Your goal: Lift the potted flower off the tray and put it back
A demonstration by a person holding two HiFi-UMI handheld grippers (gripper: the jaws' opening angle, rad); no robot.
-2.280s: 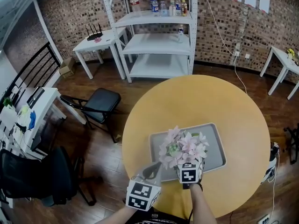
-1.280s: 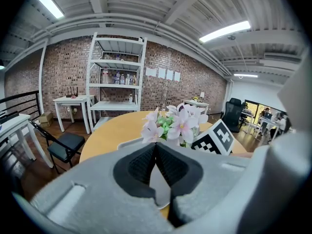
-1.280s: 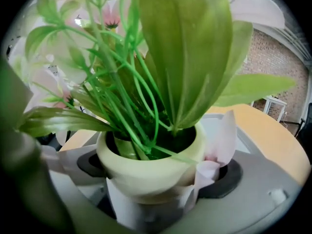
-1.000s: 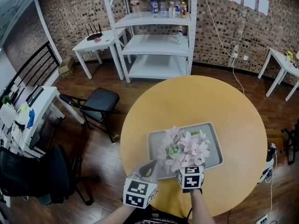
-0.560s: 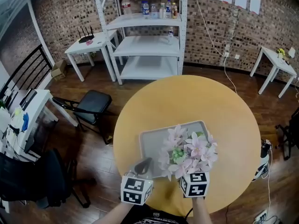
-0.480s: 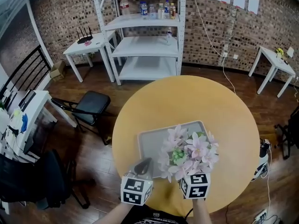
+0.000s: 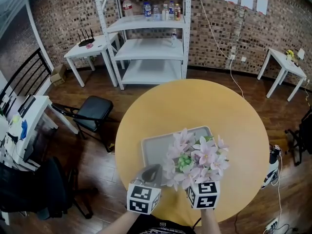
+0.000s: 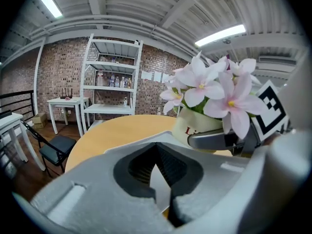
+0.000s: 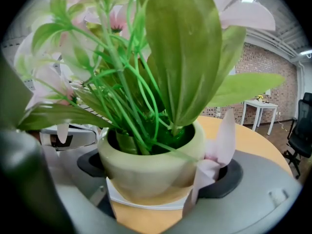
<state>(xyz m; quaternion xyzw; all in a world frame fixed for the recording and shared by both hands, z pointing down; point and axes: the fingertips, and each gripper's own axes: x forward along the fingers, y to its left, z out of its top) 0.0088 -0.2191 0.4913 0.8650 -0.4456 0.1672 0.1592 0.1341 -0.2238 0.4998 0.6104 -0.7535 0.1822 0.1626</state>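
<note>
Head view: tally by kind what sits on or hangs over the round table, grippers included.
tray: 1
potted flower: 1
grippers: 2, the left gripper and the right gripper
total: 4

Bright even ceiling strip light [image 8: 222, 34], fisheye bending at edges, dark vignetted corners, close foreground soft, mild glare.
</note>
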